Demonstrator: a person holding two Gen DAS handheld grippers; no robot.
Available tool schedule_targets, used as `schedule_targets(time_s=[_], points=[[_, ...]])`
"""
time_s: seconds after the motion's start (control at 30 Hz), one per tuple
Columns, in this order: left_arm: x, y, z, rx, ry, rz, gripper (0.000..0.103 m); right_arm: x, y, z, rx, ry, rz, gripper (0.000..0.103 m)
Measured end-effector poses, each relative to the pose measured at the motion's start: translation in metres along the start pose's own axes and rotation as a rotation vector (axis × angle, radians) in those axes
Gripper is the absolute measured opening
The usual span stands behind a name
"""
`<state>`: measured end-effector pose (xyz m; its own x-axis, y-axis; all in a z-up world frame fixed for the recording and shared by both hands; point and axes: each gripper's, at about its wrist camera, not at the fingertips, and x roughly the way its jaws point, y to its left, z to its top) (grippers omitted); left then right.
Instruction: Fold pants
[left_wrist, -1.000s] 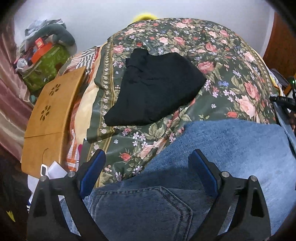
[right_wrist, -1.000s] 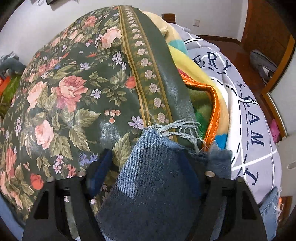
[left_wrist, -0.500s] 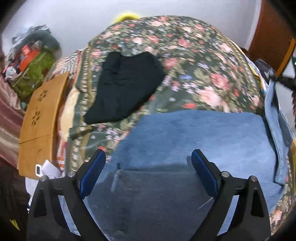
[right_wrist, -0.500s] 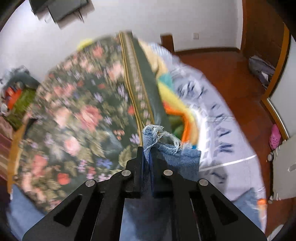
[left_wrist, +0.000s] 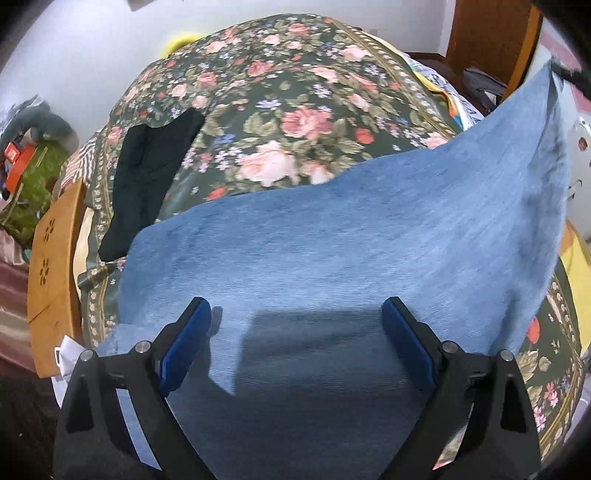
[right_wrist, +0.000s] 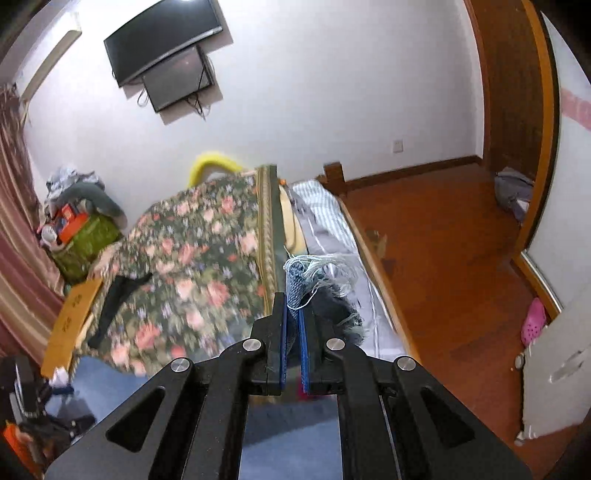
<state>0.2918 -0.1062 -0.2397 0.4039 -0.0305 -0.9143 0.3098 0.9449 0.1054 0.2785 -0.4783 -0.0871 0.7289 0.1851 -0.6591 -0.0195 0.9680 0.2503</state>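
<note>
You have no readable text, label, brand or number in either view; any printing on the far-left clutter is too small and blurred to read.

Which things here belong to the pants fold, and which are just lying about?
In the job:
- blue jeans, frayed hem clamped in the right gripper
- left gripper, open over the denim
- floral bedspread, the folding surface

Lying about:
- black garment
- wooden lap table
- wall television
- pink slipper
</note>
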Motion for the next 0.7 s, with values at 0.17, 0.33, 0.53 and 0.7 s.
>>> schedule_targets(time_s=[0.17,0.33,0.53,0.7], points=[[-0.001,-0.009,-0.002,-0.007,0.005,-0.031,0.094,0.025,-0.016,-0.048,-0.022,0.101,-0.077,0.005],[-0.004,-0.015,-0.005,-0.003,0.0,-0.041,0.094,0.04,-0.046,-0.103,0.025,0.217,-0.102,0.005],[-0.007,-0.016,-0.008,-0.01,-0.016,-0.054,0.094,0.041,-0.055,-0.14,0.043,0.294,-0.152,0.007],[-0.021,-0.009,-0.013,-0.023,-0.077,-0.04,0.094,0.03,-0.046,-0.138,-0.01,0.334,-0.258,0.015]])
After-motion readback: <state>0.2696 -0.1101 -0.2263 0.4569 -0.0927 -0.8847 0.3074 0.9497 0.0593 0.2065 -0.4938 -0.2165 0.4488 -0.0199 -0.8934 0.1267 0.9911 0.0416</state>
